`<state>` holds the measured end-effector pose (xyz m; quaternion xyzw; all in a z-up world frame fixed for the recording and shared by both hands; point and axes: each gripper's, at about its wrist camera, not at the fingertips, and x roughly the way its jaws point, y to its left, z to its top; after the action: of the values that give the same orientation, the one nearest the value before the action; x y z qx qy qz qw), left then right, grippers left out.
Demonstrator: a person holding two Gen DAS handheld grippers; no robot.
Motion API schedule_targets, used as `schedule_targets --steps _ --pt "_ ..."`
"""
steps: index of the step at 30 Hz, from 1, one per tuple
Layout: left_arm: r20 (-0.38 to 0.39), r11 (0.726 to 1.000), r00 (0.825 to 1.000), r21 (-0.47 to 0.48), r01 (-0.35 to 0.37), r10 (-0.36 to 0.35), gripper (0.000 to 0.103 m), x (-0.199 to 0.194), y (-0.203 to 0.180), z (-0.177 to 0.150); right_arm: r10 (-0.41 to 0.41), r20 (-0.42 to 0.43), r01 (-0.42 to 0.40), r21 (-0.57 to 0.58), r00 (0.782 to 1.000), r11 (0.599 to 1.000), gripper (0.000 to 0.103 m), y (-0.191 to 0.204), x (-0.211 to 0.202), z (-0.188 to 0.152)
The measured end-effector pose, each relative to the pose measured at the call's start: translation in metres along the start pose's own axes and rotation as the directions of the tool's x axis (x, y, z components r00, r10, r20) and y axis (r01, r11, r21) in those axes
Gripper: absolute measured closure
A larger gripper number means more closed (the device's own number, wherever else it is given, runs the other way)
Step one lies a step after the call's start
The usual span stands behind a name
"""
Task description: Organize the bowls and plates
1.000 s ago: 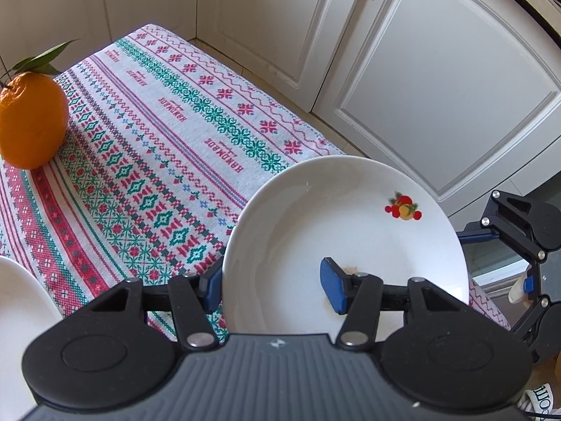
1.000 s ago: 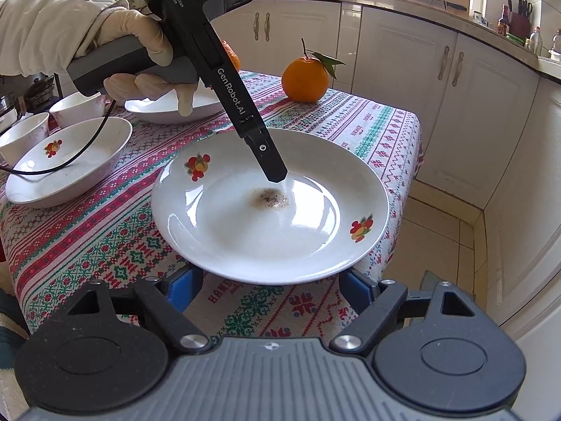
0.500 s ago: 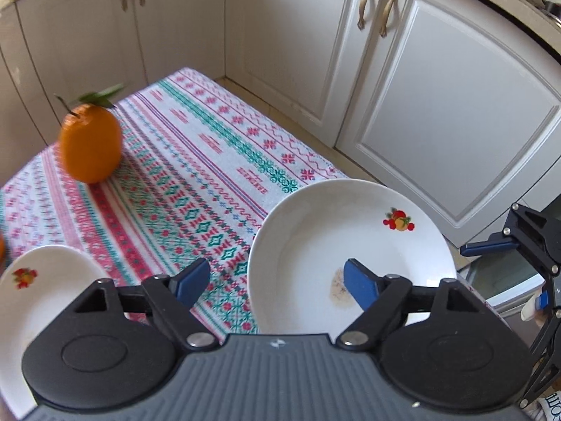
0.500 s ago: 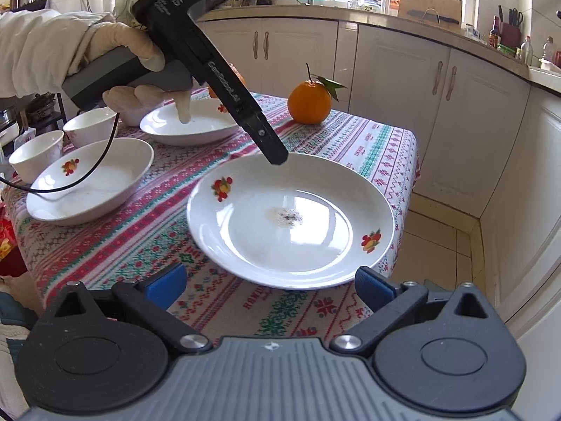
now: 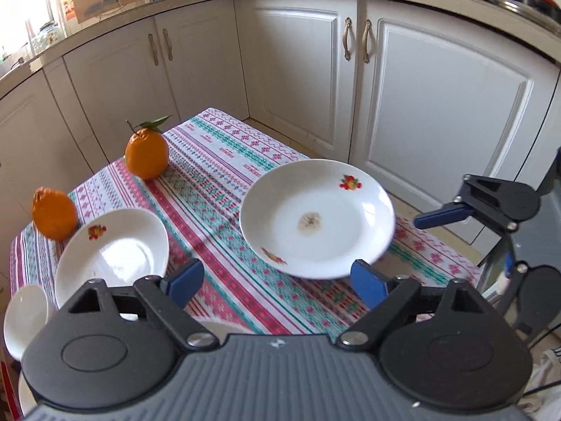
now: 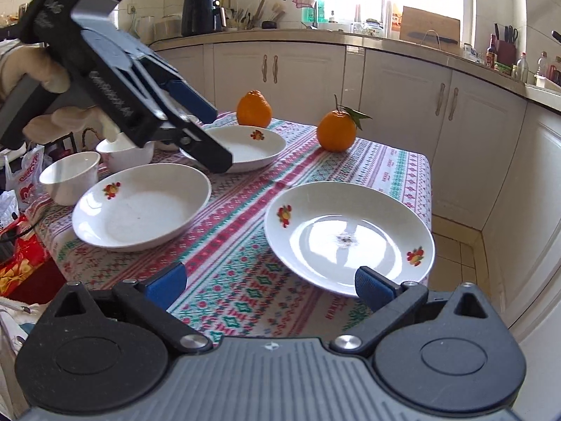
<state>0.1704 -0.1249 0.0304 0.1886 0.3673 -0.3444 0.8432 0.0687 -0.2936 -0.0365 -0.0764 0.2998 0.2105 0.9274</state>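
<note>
Both wrist views look down over the table (image 5: 224, 189) from near, and share the plate (image 5: 317, 219) (image 6: 349, 238).

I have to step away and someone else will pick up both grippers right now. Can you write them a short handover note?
Left gripper: jaws open, just widened, nothing between them.
Right gripper: jaws open, holding nothing.
Stained plate sits alone near the table's corner.
Two other plates and two small bowls lie separately on the tablecloth.
Done: nothing stacked yet.
Left: gather plates together, bowls together.
</note>
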Motion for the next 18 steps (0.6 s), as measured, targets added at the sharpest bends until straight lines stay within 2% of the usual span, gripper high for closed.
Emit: schedule_targets --steps 2,7,10,14,18 --pt "0.010 1.000 1.000 -0.010 -0.014 0.014 0.011 -0.010 -0.005 -0.012 -0.005 0.007 0.005 -0.007 1.000 1.000 0.000 0.006 -0.003 0.000" --pt "0.065 0.992 0.990 -0.009 -0.128 0.128 0.008 -0.028 -0.015 -0.050 0.011 0.024 -0.011 -0.010 1.000 1.000 0.000 0.017 -0.008 0.000" --pt "0.072 0.987 0.985 -0.034 -0.157 0.159 0.008 -0.032 -0.018 -0.074 0.010 0.025 -0.010 -0.017 1.000 1.000 0.000 0.024 -0.007 0.000" --pt "0.076 0.973 0.972 -0.085 -0.214 0.220 0.008 -0.038 -0.019 -0.107 0.020 0.030 -0.020 -0.002 0.999 1.000 0.000 0.029 -0.006 0.003" --pt "0.071 0.955 0.954 -0.090 -0.283 0.290 0.008 -0.044 -0.023 -0.138 0.037 0.037 -0.037 0.007 0.999 0.999 0.000 0.035 -0.004 0.007"
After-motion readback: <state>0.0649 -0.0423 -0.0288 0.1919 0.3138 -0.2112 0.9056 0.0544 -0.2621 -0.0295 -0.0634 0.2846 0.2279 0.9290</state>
